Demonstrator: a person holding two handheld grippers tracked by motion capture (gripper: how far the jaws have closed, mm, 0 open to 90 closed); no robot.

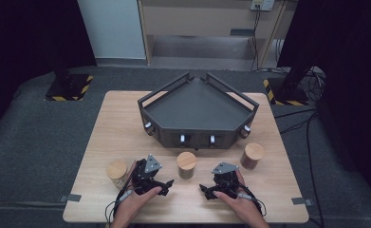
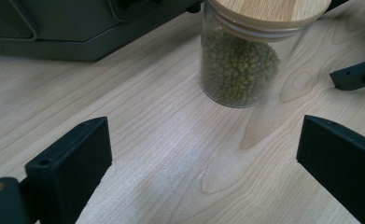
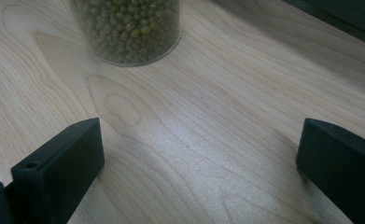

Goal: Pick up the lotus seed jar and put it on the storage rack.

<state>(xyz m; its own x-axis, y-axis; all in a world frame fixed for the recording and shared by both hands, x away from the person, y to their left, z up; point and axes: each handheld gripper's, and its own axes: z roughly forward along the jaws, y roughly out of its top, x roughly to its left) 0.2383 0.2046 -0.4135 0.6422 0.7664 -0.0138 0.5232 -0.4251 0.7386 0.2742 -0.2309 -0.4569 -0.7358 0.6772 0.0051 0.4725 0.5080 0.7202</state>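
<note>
Left gripper (image 1: pixel 166 185): fingers gaping open, facing the jar (image 1: pixel 186 165).
Right gripper (image 1: pixel 207 191): fingers gaping open, resting on the surface (image 1: pixel 107 123).

High view dim and soft, dark at left and right edges, table (image 1: pixel 126 123) lit from above. Both gripper views brighter; pale sheen on wood at frame centre, jar (image 2: pixel 238 65) casts faint shadow toward lower frame, near jaws slightly blurred, mild edge distortion

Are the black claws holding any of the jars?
No. The left gripper and right gripper are both open and empty, near the bean-filled glass jar with the wooden lid.
</note>
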